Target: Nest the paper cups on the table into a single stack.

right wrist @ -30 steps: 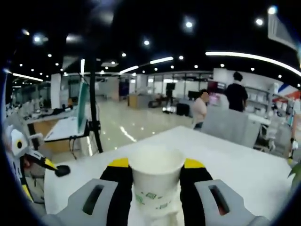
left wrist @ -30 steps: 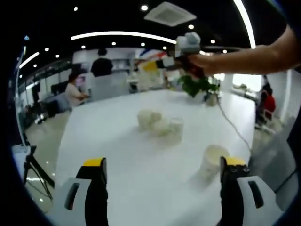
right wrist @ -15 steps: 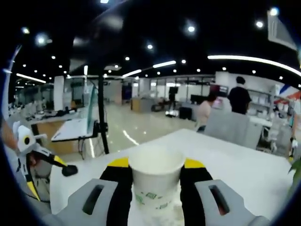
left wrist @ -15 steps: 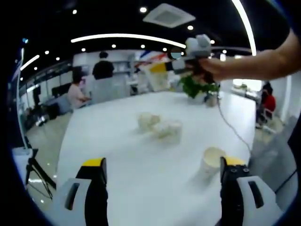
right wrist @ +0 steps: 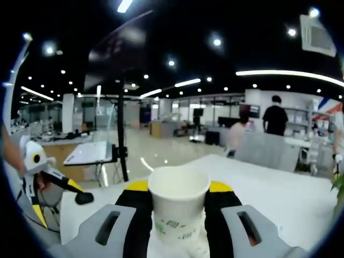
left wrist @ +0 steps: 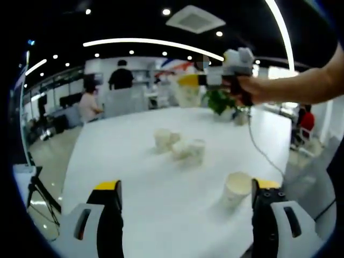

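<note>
- One paper cup (right wrist: 179, 207) is pinched upright between our right gripper's (right wrist: 179, 215) jaws, carried above the white table (left wrist: 134, 177).
- We reckon next comes lowering it into a standing cup.
- Our left gripper (left wrist: 185, 215) hangs spread wide, a lone cup (left wrist: 236, 188) just beside its right jaw.
- Farther off sits a cup cluster (left wrist: 180, 146).

Two gripper cameras are looking over the same white table from different heights.

The left gripper view is looking from low above the near edge of the table (left wrist: 134, 177), facing its far side, where the right gripper (left wrist: 189, 81) is hanging high. The right gripper view is looking from higher up, very near the paper cup (right wrist: 178, 204) between its jaws, facing the office hall. Both views are sharing the table (right wrist: 279, 199) and the people far behind it.
</note>
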Demonstrator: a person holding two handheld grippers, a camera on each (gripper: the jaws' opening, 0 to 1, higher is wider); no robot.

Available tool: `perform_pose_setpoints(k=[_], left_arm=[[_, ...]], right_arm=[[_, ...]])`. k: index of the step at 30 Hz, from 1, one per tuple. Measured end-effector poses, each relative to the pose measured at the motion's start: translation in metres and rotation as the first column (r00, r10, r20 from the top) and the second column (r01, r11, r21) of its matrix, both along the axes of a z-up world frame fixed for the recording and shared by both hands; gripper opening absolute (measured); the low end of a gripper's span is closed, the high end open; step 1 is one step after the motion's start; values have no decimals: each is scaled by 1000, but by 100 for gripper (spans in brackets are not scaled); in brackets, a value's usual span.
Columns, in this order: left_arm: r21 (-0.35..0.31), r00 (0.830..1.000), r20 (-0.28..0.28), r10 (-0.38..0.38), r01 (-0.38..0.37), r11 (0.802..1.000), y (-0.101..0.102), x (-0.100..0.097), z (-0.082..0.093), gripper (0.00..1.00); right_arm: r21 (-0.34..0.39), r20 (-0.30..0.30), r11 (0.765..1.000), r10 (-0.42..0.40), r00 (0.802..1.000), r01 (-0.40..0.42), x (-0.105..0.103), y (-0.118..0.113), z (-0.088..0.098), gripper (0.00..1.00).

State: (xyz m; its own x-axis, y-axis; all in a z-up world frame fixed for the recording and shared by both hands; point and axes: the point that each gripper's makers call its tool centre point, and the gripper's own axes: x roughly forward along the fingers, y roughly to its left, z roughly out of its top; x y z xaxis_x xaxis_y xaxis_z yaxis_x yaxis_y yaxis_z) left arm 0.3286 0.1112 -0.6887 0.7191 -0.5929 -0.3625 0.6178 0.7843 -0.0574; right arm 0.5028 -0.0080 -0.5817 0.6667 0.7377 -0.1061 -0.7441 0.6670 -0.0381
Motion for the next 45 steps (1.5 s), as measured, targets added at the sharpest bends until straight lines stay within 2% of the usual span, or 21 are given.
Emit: perform_pose_setpoints(k=[5,9,37,45], left_arm=[[2,1000,-3,-2,2,1000,-1,-3,-1,99],[5,1000,-4,-3,3,1000,-1,-4,-1,99],[9,1000,-4,-18,18,1000,-11,-4,-1,99],[7,1000,-5,-20,20,1000,-13,-5,-3,99]], right_arm=[[21,9,1000,-3,1000,3,-9,-1,1,34],[50,-7,999,-1,1000,2,-17,-2,-2,35],[71,1,997,39,999,-39,-70,-5,-13,35],[54,11,997,54,998,-55,-88,-2,-20,35]])
